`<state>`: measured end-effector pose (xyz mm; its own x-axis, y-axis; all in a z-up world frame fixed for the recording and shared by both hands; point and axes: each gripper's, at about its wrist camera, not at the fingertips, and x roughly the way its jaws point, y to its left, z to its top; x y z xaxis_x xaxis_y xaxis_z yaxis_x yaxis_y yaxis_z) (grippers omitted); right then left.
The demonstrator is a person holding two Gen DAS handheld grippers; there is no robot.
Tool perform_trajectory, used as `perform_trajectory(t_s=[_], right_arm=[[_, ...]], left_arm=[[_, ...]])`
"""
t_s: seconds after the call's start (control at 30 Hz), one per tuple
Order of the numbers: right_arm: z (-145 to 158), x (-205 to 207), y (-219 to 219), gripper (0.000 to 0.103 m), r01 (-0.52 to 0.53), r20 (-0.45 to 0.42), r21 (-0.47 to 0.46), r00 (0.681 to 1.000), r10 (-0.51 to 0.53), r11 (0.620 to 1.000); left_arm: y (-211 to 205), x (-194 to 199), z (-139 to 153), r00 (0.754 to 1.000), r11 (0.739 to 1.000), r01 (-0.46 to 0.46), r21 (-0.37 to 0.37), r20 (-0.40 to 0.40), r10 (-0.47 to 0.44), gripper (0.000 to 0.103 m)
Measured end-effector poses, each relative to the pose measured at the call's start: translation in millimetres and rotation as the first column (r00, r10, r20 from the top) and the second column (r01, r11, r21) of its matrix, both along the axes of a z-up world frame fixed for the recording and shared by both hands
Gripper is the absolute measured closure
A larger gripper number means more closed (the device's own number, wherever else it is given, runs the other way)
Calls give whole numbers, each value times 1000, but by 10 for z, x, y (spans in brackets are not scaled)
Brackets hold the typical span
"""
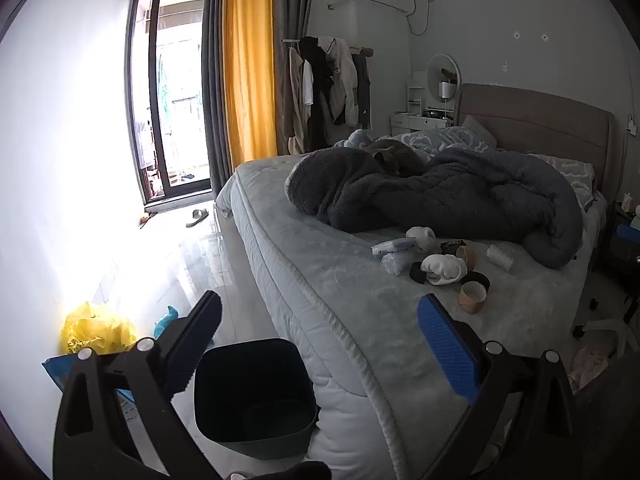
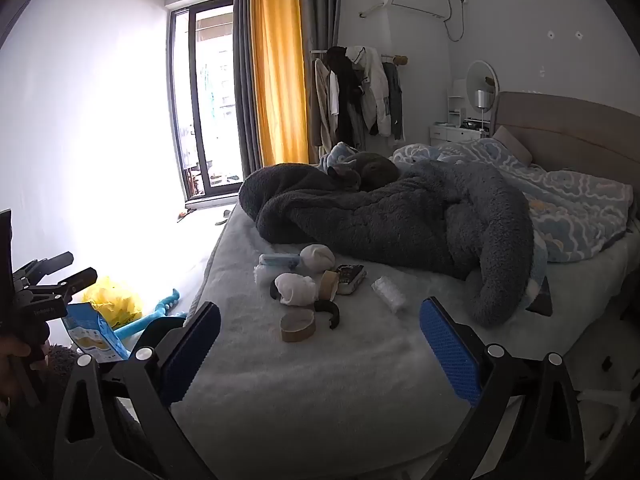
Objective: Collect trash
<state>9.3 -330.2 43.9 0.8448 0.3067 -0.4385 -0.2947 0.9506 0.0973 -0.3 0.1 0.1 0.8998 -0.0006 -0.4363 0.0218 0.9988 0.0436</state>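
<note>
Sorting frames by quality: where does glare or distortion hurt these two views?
Left wrist view: light from the window blows out the wall and floor near the yellow bag; fisheye bends the bed edge. Right wrist view: the same washed-out wall at left; the trash on the bed stays readable, like the cardboard roll.

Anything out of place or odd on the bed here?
Yes: cardboard tape cores, balled white socks and a clear plastic wrapper lie scattered on the mattress. A grey cat sleeps on the dark blanket.
</note>
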Motion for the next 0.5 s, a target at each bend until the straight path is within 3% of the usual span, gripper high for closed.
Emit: perform_trajectory(t_s=[0.5], right_arm=[[-1,3,0,3,0,1,2,1000,0,1000]], left_arm=[[5,5,3,1000,1000,-1,-7,-7,1,3]])
